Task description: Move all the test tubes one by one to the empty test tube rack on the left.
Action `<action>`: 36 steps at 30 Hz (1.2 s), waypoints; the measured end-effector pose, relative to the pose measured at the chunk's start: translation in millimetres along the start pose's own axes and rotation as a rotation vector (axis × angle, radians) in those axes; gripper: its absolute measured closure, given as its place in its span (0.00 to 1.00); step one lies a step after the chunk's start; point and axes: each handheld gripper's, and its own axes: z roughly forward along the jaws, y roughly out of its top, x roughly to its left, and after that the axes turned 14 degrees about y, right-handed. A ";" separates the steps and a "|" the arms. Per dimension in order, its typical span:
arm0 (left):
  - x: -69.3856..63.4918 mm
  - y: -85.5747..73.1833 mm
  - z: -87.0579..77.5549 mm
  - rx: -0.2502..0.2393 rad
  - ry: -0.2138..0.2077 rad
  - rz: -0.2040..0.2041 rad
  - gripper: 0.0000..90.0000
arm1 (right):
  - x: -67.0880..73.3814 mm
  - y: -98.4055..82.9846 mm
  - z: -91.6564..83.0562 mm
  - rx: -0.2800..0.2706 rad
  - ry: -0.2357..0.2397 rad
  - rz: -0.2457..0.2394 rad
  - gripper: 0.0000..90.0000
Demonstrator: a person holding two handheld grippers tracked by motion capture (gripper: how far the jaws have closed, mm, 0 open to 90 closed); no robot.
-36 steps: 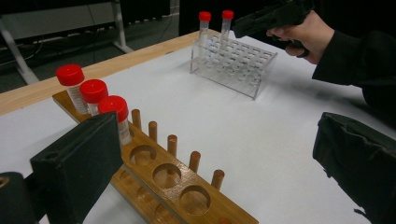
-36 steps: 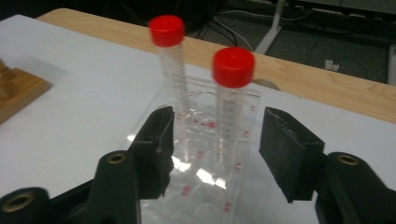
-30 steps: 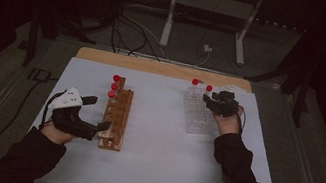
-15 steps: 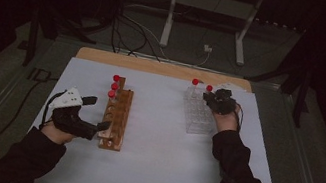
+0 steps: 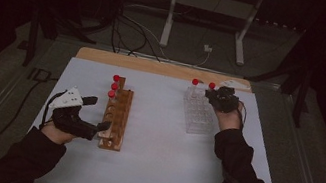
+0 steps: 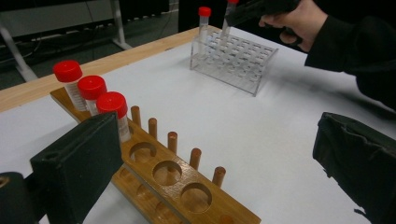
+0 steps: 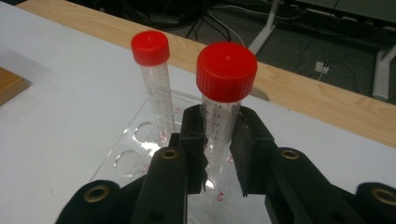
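Between the spread left tongs [image 6: 210, 158], near end of the wooden rack [image 6: 177, 186] w/ three red-capped tubes [image 6: 92, 88] at its far end; nothing gripped. Across the worktop [image 5: 152, 171], right tongs [image 7: 219, 154] have just closed, pinching a red-capped tube [image 7: 223, 93] below its cap, standing in the clear rack [image 7: 140, 154]; second tube [image 7: 154, 79] just left. Likely light, stiff, slick plastic: grip upper barrel, lift straight.

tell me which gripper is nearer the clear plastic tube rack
Right. The right gripper is over the clear plastic tube rack, shut on a red-capped tube there; the left gripper is across the table at the wooden rack.
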 end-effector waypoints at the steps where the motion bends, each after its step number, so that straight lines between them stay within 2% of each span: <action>1: -0.2 0.2 -0.2 -0.001 0.002 0.000 0.02 | 0.9 1.2 -1.9 -0.005 -0.002 -0.001 0.84; 6: -0.6 1.1 -0.5 0.000 -0.001 0.004 0.02 | 6.5 7.6 -11.4 -0.013 -0.012 -0.025 0.84; 14: -3.0 3.8 -1.7 -0.004 -0.007 0.011 0.02 | 16.6 17.0 -30.4 -0.041 -0.001 -0.050 0.84; 23: -11.3 8.5 0.6 -0.001 -0.035 0.027 0.02 | 40.7 19.5 -45.4 -0.045 0.070 -0.090 0.84; 26: -13.5 10.7 1.4 -0.003 -0.042 0.033 0.02 | 52.8 19.1 -50.7 -0.038 0.092 -0.120 0.84; 36: -24.2 14.1 8.6 0.008 -0.063 0.045 0.02 | 88.1 10.5 -60.4 -0.023 0.176 -0.176 0.84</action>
